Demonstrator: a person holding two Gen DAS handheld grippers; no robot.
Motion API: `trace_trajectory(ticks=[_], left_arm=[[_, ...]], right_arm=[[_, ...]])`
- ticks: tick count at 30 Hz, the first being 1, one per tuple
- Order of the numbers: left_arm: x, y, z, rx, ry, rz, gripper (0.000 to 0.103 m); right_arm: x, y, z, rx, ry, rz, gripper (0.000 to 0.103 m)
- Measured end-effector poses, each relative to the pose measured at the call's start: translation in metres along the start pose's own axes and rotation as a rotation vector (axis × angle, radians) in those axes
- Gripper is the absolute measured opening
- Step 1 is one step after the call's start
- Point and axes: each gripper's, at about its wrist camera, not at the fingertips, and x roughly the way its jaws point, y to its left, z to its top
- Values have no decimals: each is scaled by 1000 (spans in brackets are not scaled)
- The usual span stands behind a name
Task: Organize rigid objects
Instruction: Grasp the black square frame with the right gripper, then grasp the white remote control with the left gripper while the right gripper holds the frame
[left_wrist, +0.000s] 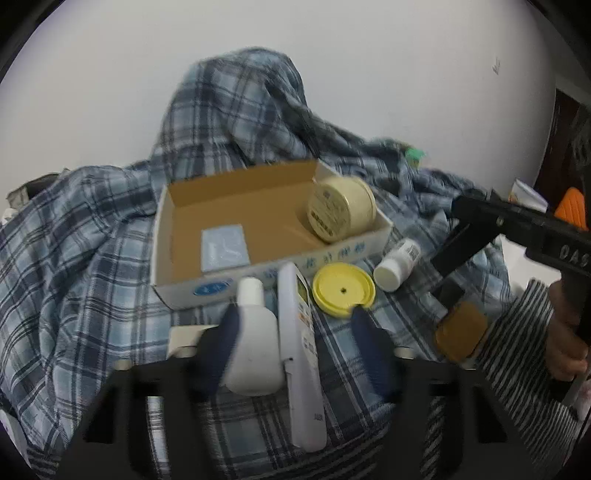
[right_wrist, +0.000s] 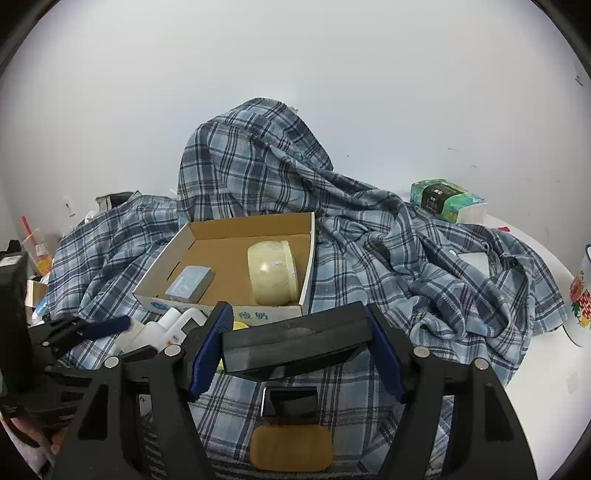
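An open cardboard box (left_wrist: 221, 206) (right_wrist: 236, 232) sits on a plaid shirt. In it lie a cream jar (left_wrist: 338, 208) (right_wrist: 273, 273) on its side and a small grey-blue box (left_wrist: 223, 247) (right_wrist: 190, 282). In front of the box lie a white bottle (left_wrist: 253, 339), a white remote (left_wrist: 299, 354), a yellow lid (left_wrist: 343, 290) and a small white pill bottle (left_wrist: 397, 264). My left gripper (left_wrist: 295, 325) is open around the bottle and remote. My right gripper (right_wrist: 295, 332) is shut on a black razor-like tool (right_wrist: 295, 343) with a tan pad (right_wrist: 291, 446).
The blue plaid shirt (right_wrist: 406, 251) covers the table and a mound behind the box. A green tissue pack (right_wrist: 445, 199) and a flowered mug (right_wrist: 580, 299) stand at the right. Clutter (right_wrist: 37, 254) sits at the far left. A white wall is behind.
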Motion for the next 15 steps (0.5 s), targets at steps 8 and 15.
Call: trace_trajectory(ticks=[8,15], left_arm=[[22,-7,-1,23,99,-46,44],[33,-14,-6,57,159,-57,23]], right_arm=[[-5,4,-3,-22,-7,19,70],[-4,4,-4,-20,1,26,70]])
